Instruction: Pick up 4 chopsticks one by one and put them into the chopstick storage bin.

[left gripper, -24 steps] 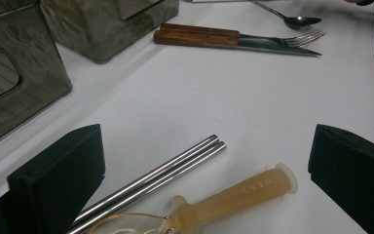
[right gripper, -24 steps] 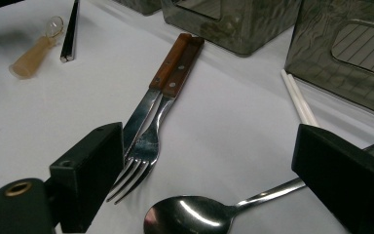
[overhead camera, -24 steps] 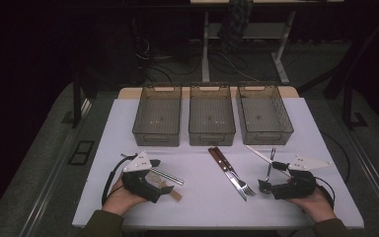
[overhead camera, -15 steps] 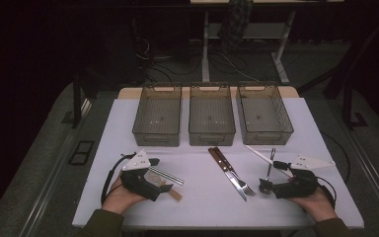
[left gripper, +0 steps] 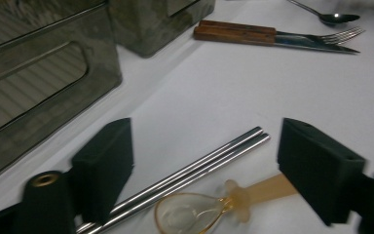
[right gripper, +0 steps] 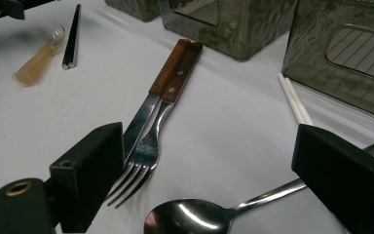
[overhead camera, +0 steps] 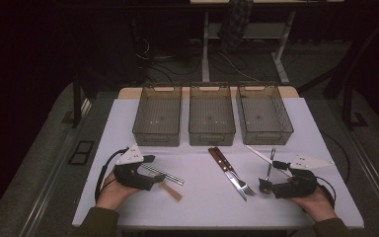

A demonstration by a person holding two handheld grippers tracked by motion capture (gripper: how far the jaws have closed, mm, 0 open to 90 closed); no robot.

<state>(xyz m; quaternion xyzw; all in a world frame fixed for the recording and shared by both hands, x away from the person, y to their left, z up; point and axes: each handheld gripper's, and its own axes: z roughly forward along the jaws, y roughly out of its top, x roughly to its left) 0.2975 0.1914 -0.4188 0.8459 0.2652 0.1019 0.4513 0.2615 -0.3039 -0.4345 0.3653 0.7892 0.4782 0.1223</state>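
Writing or brand marks cannot be made out on anything here; the three bins and the cutlery show none that is readable.

On the white table (overhead camera: pixel 197 207) the left gripper (overhead camera: pixel 154 178) rests near the front left edge, its jaws standing apart with nothing pressed between them. In the left gripper view the metal chopsticks (left gripper: pixel 199 163) lie as a pair between the two jaws, and the small amber spoon (left gripper: pixel 209 207) lies just beside them, its clear bowl nearest the camera. The right gripper (overhead camera: pixel 266 186) sits near the front right edge, jaws also apart; the steel spoon (right gripper: pixel 209 214) lies with its bowl between them, untouched by either pad.

At mid-table the knife (overhead camera: pixel 227 170) and fork (overhead camera: pixel 239 180), both with wooden handles, lie side by side and touching. White chopsticks (overhead camera: pixel 259 155) lie near the right bin (overhead camera: pixel 264 116). The middle bin (overhead camera: pixel 211 121) and left bin (overhead camera: pixel 158 121) stand in a row with it along the far edge. Bare tabletop lies open between the two grippers and in front of the bins.
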